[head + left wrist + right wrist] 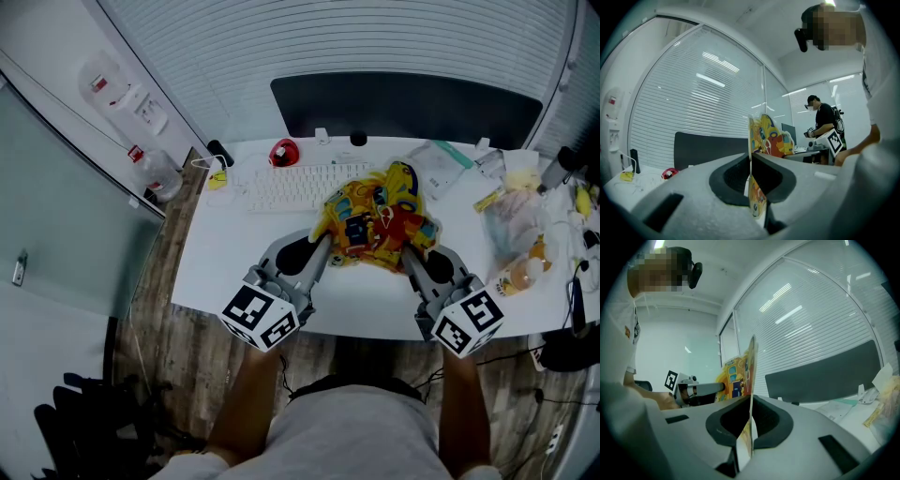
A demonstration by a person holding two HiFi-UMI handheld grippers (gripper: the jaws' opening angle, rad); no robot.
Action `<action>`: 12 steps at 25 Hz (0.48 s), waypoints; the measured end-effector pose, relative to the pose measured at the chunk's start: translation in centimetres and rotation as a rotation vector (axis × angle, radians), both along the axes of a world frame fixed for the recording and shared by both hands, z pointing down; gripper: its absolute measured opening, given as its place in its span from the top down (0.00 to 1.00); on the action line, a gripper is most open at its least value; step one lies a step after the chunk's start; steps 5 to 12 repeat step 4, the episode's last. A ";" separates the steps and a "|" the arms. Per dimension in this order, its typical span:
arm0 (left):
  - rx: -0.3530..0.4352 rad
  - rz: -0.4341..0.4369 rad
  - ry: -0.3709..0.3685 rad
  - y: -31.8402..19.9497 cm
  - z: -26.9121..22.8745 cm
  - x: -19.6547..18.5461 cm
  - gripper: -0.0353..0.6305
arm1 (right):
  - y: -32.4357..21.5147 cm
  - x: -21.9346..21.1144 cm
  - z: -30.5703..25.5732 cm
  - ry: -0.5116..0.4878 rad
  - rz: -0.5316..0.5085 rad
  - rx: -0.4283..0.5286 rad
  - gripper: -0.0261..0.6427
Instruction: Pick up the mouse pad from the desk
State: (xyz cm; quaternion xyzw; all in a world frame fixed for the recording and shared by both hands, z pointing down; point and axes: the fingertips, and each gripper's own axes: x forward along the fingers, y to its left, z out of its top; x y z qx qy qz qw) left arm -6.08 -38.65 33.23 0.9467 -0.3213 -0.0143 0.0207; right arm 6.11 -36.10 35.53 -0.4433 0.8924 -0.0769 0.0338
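The mouse pad (380, 220) is a thin, colourful sheet printed in yellow, red and blue. It hangs bent above the white desk (216, 253), held at two edges. My left gripper (324, 240) is shut on its left edge, and my right gripper (405, 251) is shut on its right edge. In the left gripper view the mouse pad (761, 140) stands edge-on, pinched between the closed jaws of the left gripper (750, 161). The right gripper view shows the same: the mouse pad (749, 369) clamped by the right gripper (751, 404).
A white keyboard (300, 186) lies behind the pad, with a red mouse (283, 152) at its far left. A dark monitor (403, 108) stands at the back. Bags and clutter (525, 225) fill the desk's right end. Another person (824, 124) stands in the distance.
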 end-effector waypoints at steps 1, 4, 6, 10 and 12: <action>0.001 0.000 0.000 0.0 0.0 0.1 0.91 | 0.1 0.1 0.0 0.000 -0.001 0.000 0.93; 0.001 -0.004 0.003 0.2 0.1 0.3 0.91 | 0.2 0.3 0.1 0.000 -0.003 0.001 0.93; 0.001 -0.004 0.003 0.2 0.1 0.3 0.91 | 0.2 0.3 0.1 0.000 -0.003 0.001 0.93; 0.001 -0.004 0.003 0.2 0.1 0.3 0.91 | 0.2 0.3 0.1 0.000 -0.003 0.001 0.93; 0.001 -0.004 0.003 0.2 0.1 0.3 0.91 | 0.2 0.3 0.1 0.000 -0.003 0.001 0.93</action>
